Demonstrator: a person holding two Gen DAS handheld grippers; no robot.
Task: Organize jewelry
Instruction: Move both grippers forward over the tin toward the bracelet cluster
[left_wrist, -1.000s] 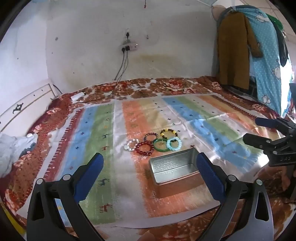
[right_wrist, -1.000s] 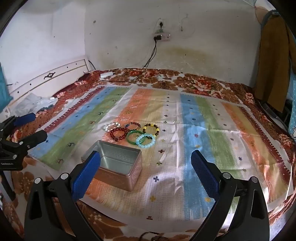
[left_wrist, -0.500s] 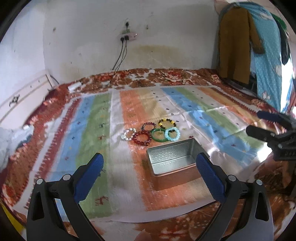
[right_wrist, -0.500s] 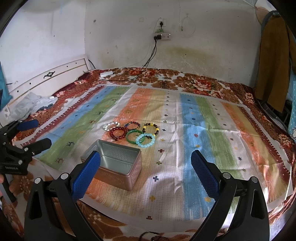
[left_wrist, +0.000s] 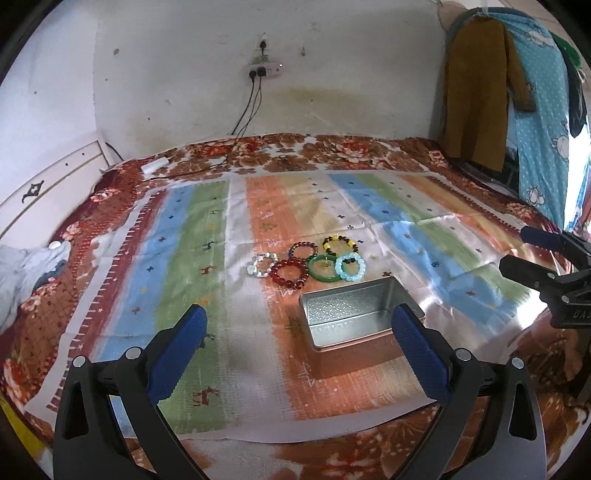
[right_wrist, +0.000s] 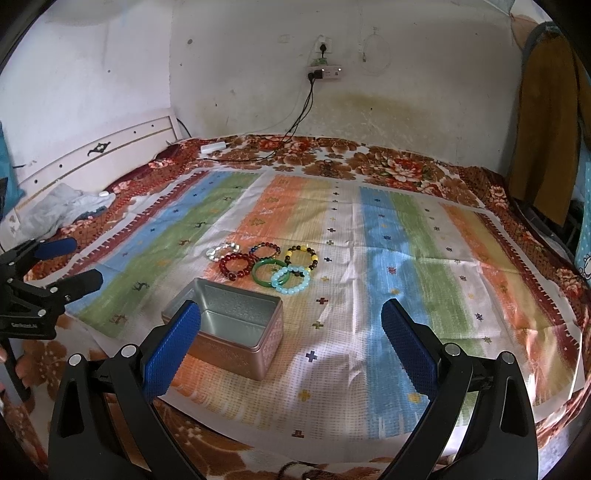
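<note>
Six beaded and jade-green bracelets (left_wrist: 306, 262) cluster, touching, beside an open rectangular silver metal tin (left_wrist: 356, 325); left gripper (left_wrist: 299, 332) and right gripper (right_wrist: 291, 332) both gape wide, holding nothing.

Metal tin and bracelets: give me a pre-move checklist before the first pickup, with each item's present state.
1. Metal tin open, nothing inside: ok.
2. All six bracelets lie on the striped cloth beyond the tin, outside it: ok.
3. Left hand-held gripper open, holding nothing: ok.
4. Right hand-held gripper open, holding nothing: ok.
5. Pale blue bracelet free to lift alone: not ok, it overlaps the green bangle.
6. Red bead bracelet separate from its neighbours: cannot tell.
</note>
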